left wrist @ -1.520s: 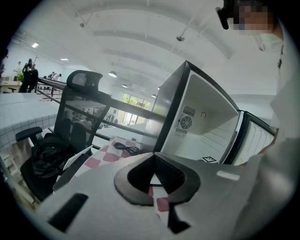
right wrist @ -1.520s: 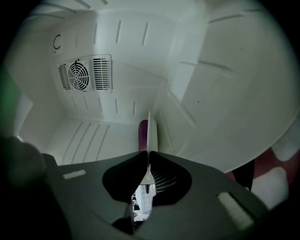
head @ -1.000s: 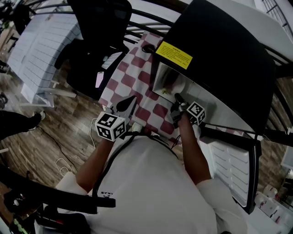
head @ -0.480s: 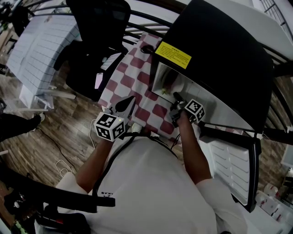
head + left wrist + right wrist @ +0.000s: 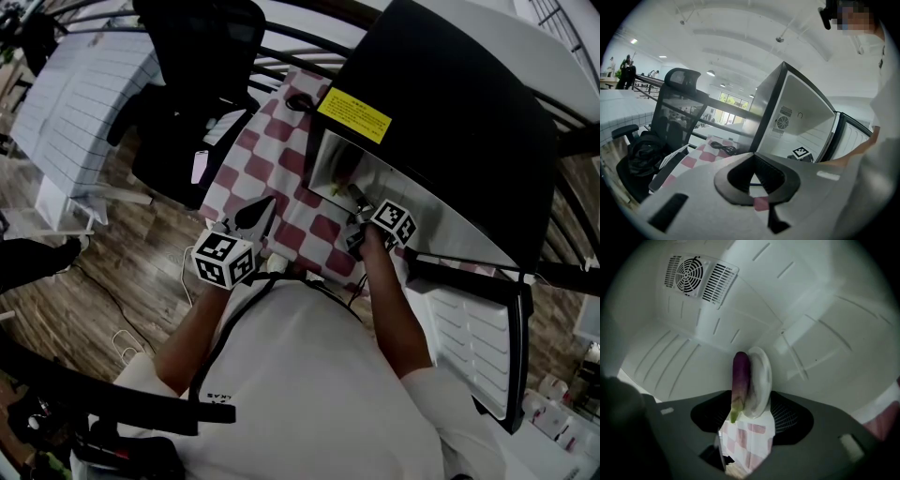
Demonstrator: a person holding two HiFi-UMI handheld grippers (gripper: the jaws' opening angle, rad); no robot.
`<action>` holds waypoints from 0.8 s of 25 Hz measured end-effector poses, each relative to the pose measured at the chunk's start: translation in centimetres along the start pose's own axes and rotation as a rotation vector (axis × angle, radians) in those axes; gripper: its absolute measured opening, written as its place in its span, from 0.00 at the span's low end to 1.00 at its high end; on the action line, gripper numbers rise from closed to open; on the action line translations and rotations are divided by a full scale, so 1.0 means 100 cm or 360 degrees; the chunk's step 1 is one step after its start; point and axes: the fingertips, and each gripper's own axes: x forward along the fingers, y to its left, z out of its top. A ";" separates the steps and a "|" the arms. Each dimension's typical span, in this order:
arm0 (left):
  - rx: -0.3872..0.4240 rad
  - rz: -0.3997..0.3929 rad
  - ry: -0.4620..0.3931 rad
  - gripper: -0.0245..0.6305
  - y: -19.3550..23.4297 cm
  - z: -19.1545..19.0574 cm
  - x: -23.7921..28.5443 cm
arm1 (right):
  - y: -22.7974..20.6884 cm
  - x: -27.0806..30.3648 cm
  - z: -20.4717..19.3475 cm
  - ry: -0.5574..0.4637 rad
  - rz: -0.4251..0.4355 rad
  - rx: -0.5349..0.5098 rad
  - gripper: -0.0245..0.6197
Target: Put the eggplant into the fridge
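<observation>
A purple eggplant (image 5: 739, 376) with a green stem lies against a white plate (image 5: 760, 380) inside the white fridge interior (image 5: 684, 348). My right gripper (image 5: 752, 409) reaches into the fridge mouth (image 5: 359, 201). Its jaws have just been opening and now stand wide on either side of the eggplant and plate, pads apart from them. My left gripper (image 5: 260, 213) hovers over the checkered cloth outside the fridge. In the left gripper view its jaws (image 5: 752, 157) come to a point, shut on nothing.
The black-topped fridge (image 5: 450, 103) stands on a red-and-white checkered cloth (image 5: 281, 159), its door (image 5: 473, 347) swung open at the right. A black cable (image 5: 300, 101) lies on the cloth. A black office chair (image 5: 187, 84) stands at the left. A fan grille (image 5: 698, 273) sits on the fridge's back wall.
My right gripper has rolled a little at the fridge mouth, its marker cube shifting slightly up. The left gripper has stayed where it was.
</observation>
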 end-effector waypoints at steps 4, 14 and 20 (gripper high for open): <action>0.0003 -0.0011 0.0001 0.04 0.000 0.001 0.001 | 0.003 -0.001 -0.001 0.0007 -0.0020 -0.0065 0.47; 0.0037 -0.0093 0.0011 0.04 -0.013 0.006 0.014 | 0.006 -0.023 0.014 -0.0104 0.0040 -0.0017 0.44; 0.0065 -0.0170 0.0027 0.04 -0.031 0.003 0.025 | 0.010 -0.052 0.015 -0.0169 0.0129 -0.0042 0.25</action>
